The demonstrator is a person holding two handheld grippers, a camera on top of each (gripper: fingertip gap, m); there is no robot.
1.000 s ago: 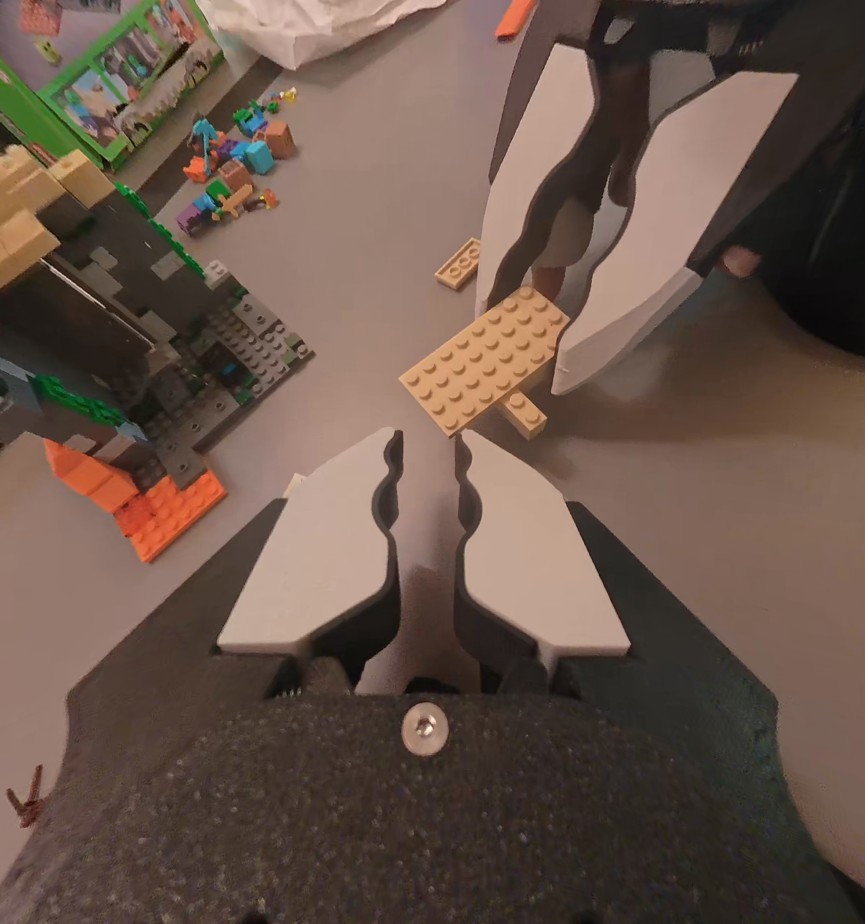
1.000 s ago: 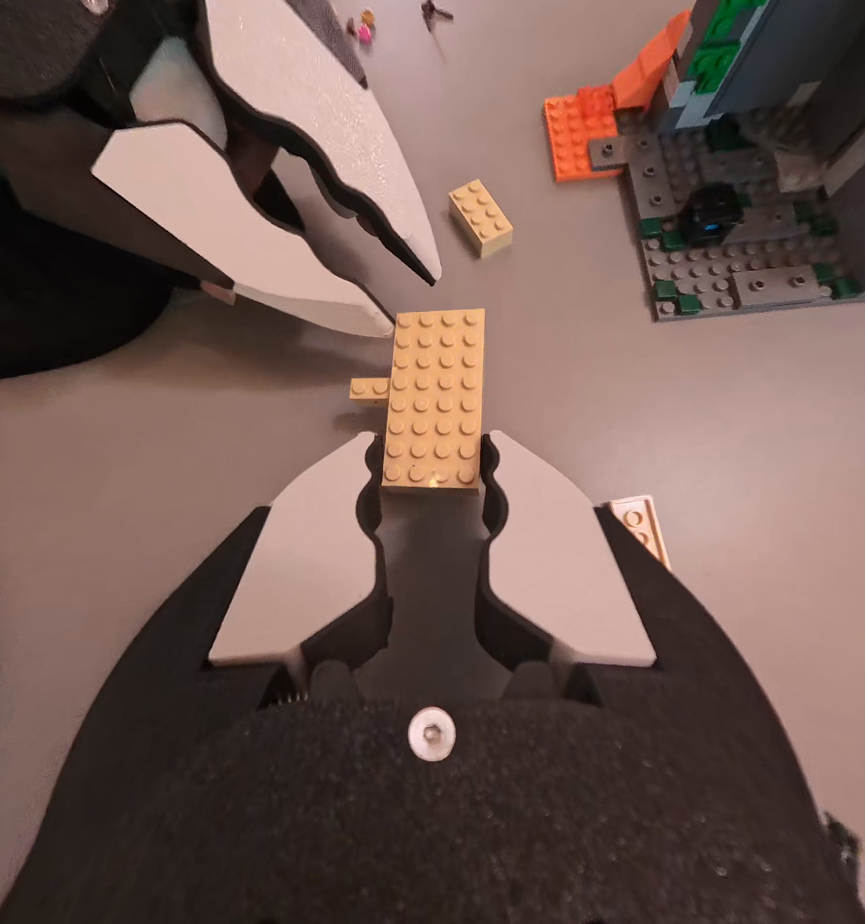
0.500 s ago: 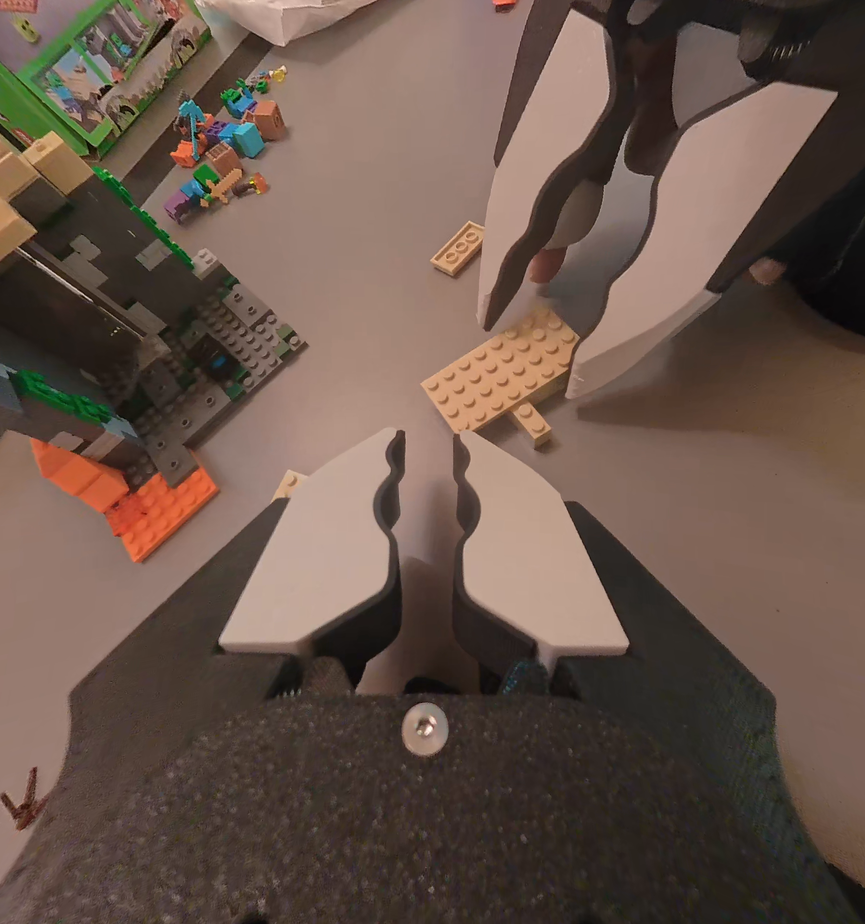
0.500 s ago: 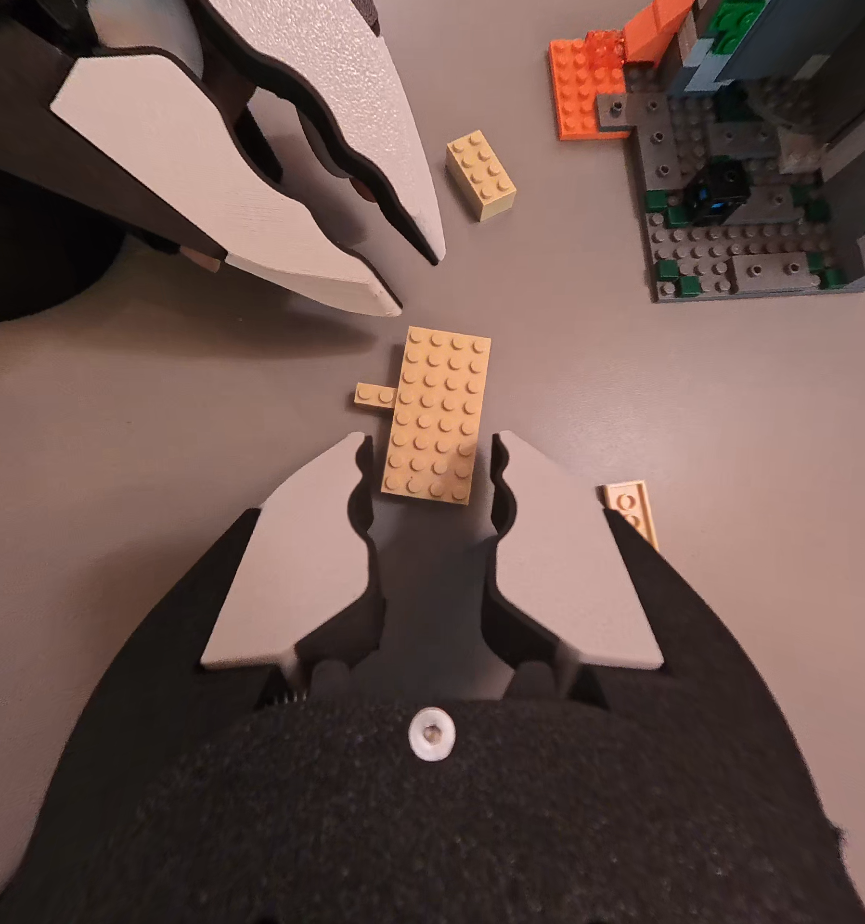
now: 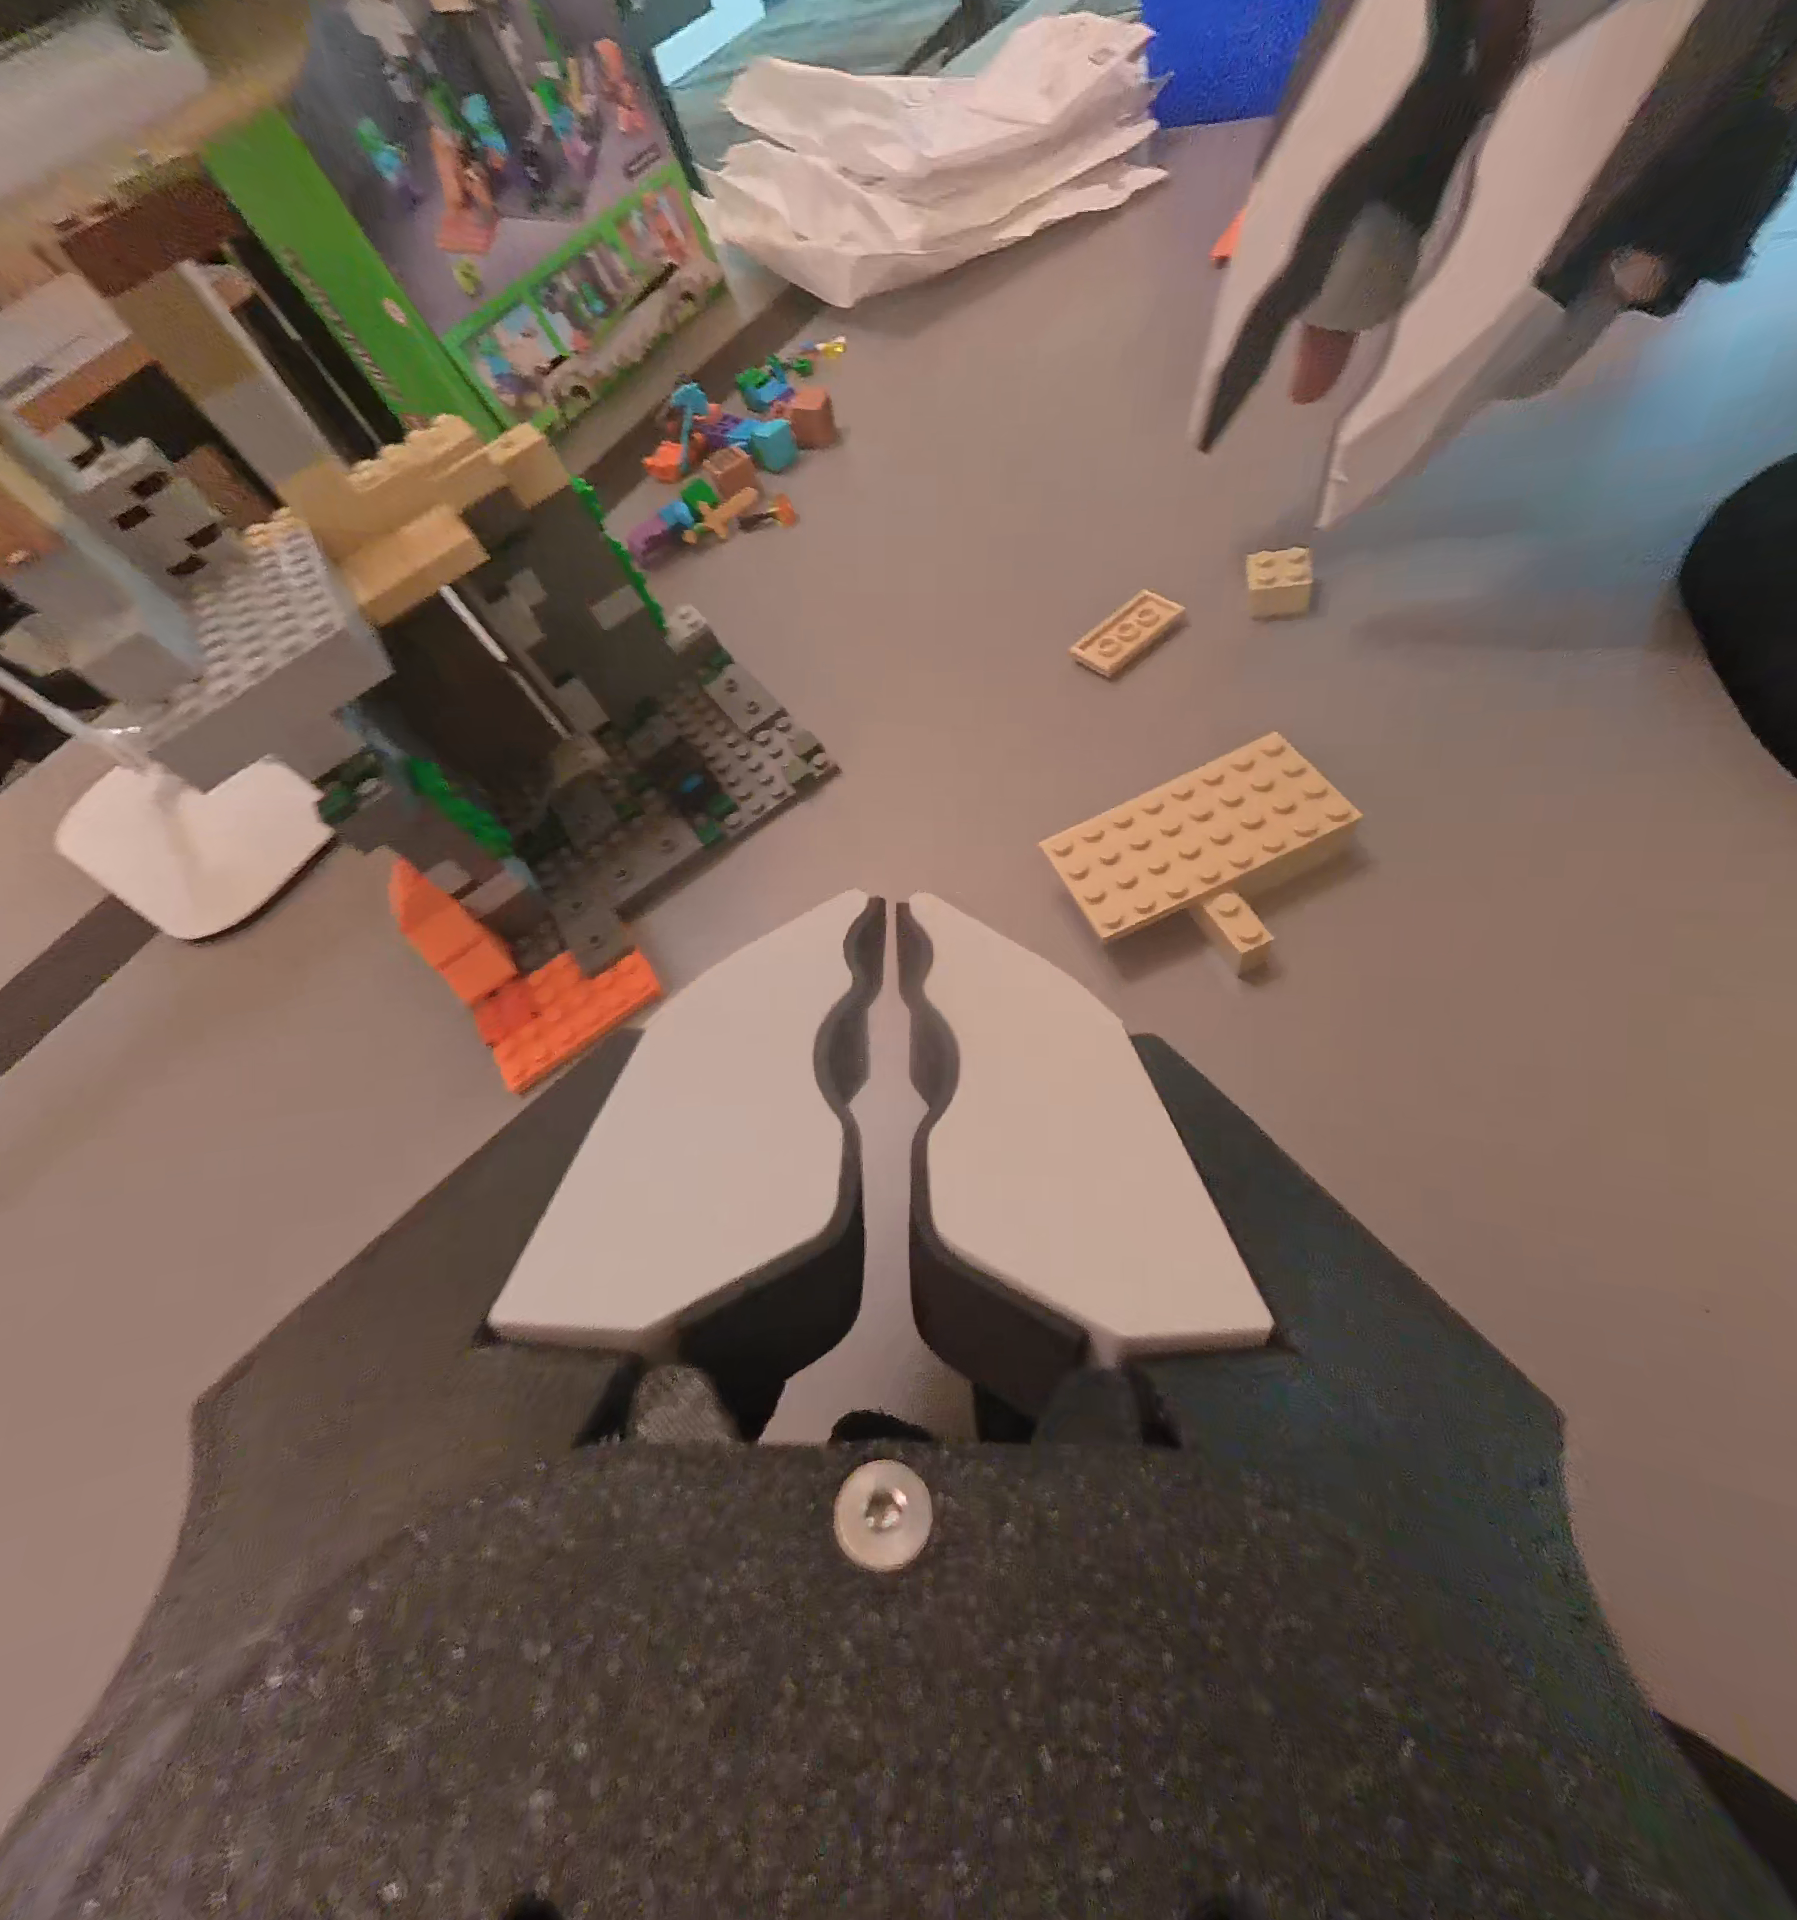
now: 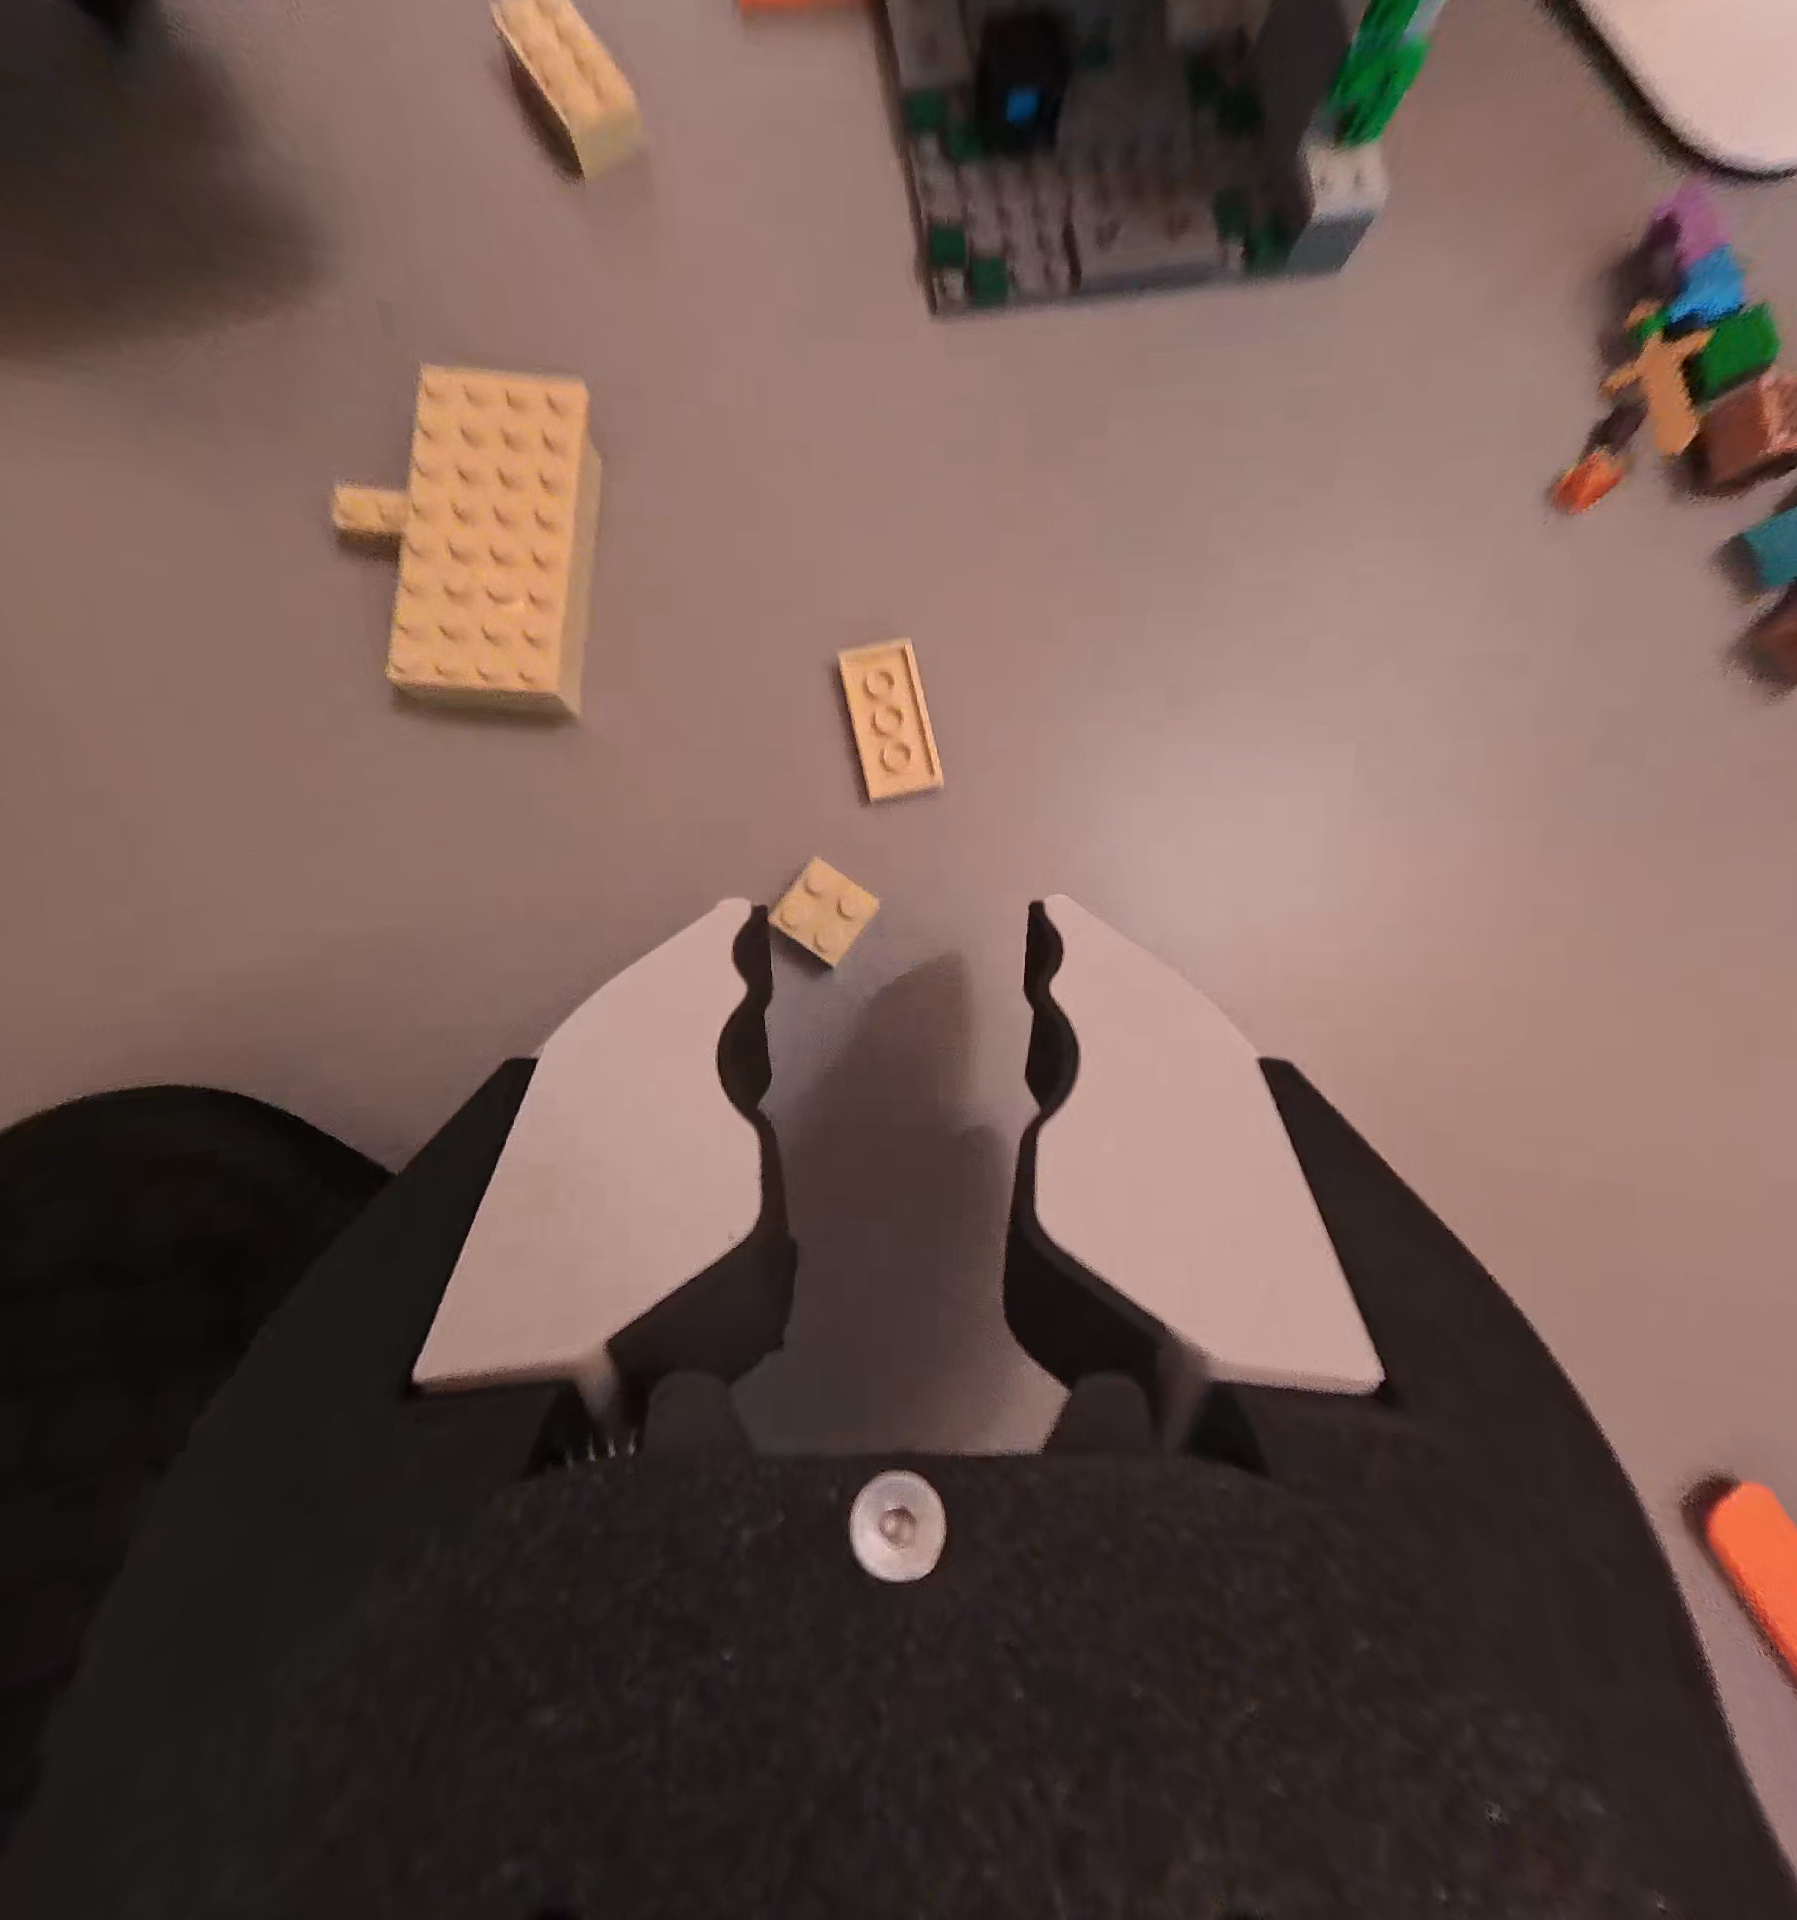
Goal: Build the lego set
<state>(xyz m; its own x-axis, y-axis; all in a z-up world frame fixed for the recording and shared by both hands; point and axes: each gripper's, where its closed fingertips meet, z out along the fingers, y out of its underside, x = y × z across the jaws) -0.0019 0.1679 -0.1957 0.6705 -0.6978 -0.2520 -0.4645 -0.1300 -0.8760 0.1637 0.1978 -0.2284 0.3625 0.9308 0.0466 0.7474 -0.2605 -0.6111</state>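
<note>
Meanwhile, the right tool (image 6: 894,914), jaws apart, hovers over a small tan brick (image 6: 823,910) at centre frame on the grey table (image 6: 1289,727); the left tool (image 5: 890,906) is closed, empty (brick likely light, rigid; grip its flat sides).

Grey table (image 5: 977,644) (tan plate (image 5: 1200,831) flat)

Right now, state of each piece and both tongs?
left tongs: shut, empty
right tongs: open, empty, over the small tan square
big tan plate: flat on table, studs up, small tan piece sticking out one side
tan 2x4 plate: loose, upside down
small tan square: loose, studs up, untouched
tan brick: loose, studs up
grey build: standing, partly built
</note>
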